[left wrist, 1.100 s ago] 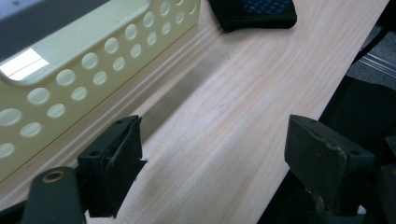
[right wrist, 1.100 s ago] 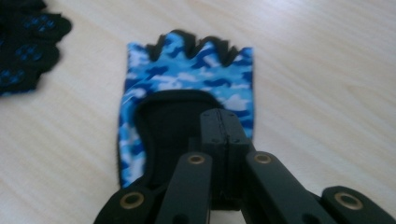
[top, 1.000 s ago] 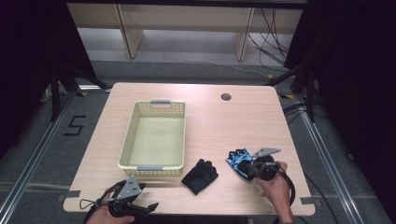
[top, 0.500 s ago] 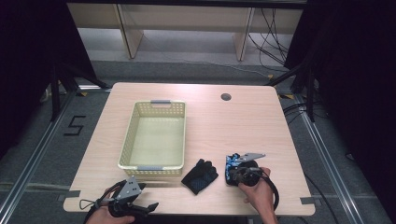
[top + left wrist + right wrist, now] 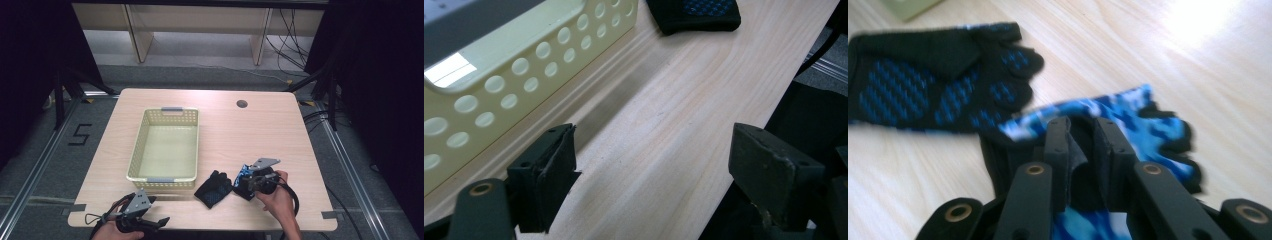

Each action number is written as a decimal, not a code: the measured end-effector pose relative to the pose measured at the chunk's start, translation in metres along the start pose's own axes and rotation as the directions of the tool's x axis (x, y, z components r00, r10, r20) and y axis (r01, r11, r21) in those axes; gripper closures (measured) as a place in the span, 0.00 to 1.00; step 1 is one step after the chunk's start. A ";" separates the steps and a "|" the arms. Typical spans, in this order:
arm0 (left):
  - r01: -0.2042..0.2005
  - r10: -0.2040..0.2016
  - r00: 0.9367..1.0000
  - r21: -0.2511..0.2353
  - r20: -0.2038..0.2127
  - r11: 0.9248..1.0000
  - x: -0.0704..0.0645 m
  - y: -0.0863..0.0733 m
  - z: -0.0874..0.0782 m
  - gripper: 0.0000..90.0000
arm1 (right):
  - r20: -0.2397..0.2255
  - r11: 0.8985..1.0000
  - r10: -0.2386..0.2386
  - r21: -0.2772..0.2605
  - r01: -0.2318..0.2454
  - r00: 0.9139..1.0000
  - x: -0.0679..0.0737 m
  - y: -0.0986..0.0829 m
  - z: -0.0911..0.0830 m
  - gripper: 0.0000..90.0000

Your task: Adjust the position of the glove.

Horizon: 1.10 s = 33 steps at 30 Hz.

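A blue-patterned glove [image 5: 244,173] [image 5: 1148,120] lies near the table's front right, with my right gripper [image 5: 248,181] [image 5: 1083,131] shut on a fold of its dark fabric. Just left of it, a black glove with blue dots [image 5: 213,189] [image 5: 923,80] lies flat on the wood; its edge [image 5: 699,12] also appears at the top of the left gripper view. My left gripper [image 5: 156,220] [image 5: 654,150] is at the front left edge of the table, jaws wide open with nothing between them, and it points along the front wall of the basket [image 5: 524,65].
A pale yellow perforated basket [image 5: 162,178], with nothing inside, stands left of centre on the wooden table [image 5: 260,130]. A round cable hole [image 5: 242,104] is at the back right. The table's front edge runs close beside the left gripper.
My right gripper has moved left and slightly nearer, carrying the blue-patterned glove close to the black glove. The left gripper has stayed in place.
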<state>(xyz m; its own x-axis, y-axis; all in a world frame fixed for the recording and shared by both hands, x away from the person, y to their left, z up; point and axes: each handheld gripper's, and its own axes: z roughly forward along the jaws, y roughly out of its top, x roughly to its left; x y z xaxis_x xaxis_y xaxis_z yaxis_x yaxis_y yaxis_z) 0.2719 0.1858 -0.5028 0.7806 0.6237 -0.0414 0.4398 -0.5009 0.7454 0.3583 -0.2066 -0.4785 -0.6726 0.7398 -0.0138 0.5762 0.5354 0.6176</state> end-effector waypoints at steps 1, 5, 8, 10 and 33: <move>0.014 -0.014 1.000 -0.002 0.003 1.000 -0.001 0.000 0.000 0.21 | 0.006 1.000 -0.024 -0.014 0.024 1.000 -0.004 -0.003 -0.004 0.85; -0.012 0.012 1.000 0.004 0.002 1.000 0.000 0.000 0.000 0.21 | -0.013 0.995 -0.084 -0.050 0.084 0.996 -0.012 -0.014 -0.017 0.80; 0.007 -0.007 1.000 0.003 -0.001 1.000 -0.001 0.000 0.000 0.21 | -0.052 0.993 -0.113 -0.034 0.111 0.992 -0.010 -0.021 -0.022 0.73; 0.000 0.000 1.000 0.001 0.004 1.000 0.000 0.000 0.000 0.21 | -0.065 0.993 -0.115 -0.032 0.114 0.991 -0.007 -0.023 -0.019 0.71; -0.020 0.020 1.000 0.009 0.001 1.000 0.000 0.000 -0.001 0.21 | -0.071 0.999 0.037 0.025 -0.035 0.997 -0.002 -0.021 0.005 0.80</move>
<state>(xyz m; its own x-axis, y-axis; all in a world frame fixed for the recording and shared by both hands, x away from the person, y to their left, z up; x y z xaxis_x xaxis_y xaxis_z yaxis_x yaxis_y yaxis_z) 0.2722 0.1862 -0.5022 0.7894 0.6132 -0.0272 0.4285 -0.5188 0.7398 0.3494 -0.2171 -0.4950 -0.6822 0.7283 0.0646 0.6109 0.5193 0.5976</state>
